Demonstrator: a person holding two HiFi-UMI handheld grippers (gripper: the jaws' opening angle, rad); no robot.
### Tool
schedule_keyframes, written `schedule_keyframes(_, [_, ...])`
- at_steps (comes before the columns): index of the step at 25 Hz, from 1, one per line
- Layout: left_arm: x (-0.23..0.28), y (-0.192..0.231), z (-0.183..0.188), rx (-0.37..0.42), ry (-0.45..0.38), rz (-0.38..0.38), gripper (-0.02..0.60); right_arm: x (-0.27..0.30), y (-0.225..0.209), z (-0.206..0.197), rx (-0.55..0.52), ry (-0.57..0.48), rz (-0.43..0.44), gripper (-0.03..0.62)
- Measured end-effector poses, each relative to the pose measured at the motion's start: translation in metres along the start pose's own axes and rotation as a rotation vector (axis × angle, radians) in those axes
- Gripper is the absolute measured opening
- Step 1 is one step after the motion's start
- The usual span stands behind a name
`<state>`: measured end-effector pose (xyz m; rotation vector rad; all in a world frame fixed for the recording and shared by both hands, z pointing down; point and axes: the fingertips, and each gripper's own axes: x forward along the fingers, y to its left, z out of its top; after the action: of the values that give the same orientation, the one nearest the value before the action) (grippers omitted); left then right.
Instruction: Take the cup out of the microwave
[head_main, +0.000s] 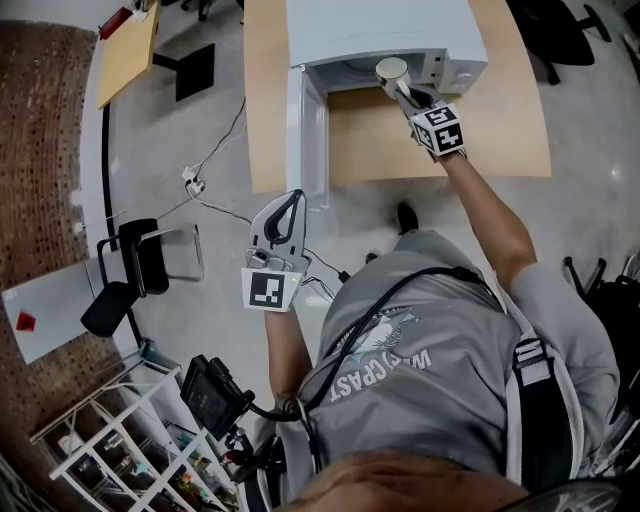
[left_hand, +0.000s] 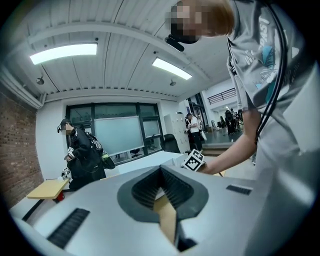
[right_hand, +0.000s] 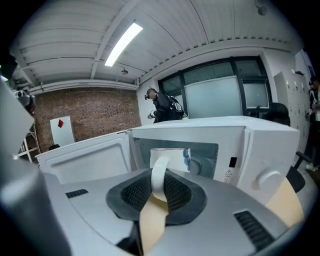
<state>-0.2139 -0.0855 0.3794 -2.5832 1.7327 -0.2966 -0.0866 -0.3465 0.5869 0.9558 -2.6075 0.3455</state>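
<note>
The white microwave (head_main: 400, 30) stands on a wooden table (head_main: 500, 130) with its door (head_main: 308, 135) swung open to the left. My right gripper (head_main: 400, 92) is at the mouth of the cavity, shut on the handle of a white cup (head_main: 391, 70). In the right gripper view the cup (right_hand: 170, 156), with blue print on it, hangs upright just in front of the open cavity, and its handle (right_hand: 159, 177) sits between the jaws of my right gripper (right_hand: 159, 189). My left gripper (head_main: 290, 200) is held below the door, away from the microwave, its jaws closed together with nothing in them (left_hand: 161, 172).
A black chair (head_main: 140, 260) and cables (head_main: 215, 205) are on the floor to the left. A second table (head_main: 128, 50) stands at the top left, a white shelf rack (head_main: 110, 440) at the bottom left. A person in black (left_hand: 82, 157) stands far off.
</note>
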Motion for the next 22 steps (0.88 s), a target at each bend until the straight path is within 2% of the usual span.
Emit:
schedule_keyframes(4, [-0.028,-0.002,0.004,0.001,-0.036,-0.034,0.043,-0.042,0.029,0.014,0.005,-0.042,-0.016,0.071])
schedule_keyframes(9, [-0.061,0.0,0.011,-0.013,-0.087,-0.067,0.043,-0.092,0.069,0.044,-0.037,-0.113,-0.022,0.071])
schedule_keyframes(14, [-0.081,-0.024,0.013,-0.011,-0.119,-0.095,0.043,-0.147,0.093,0.059,-0.069,-0.175,-0.016,0.071])
schedule_keyframes(19, [-0.078,-0.066,0.024,0.057,-0.125,-0.138,0.043,-0.208,0.092,0.071,-0.093,-0.225,-0.011,0.071])
schedule_keyframes(22, [-0.074,-0.069,0.031,0.081,-0.104,-0.139,0.043,-0.224,0.095,0.09,-0.11,-0.242,0.003,0.071])
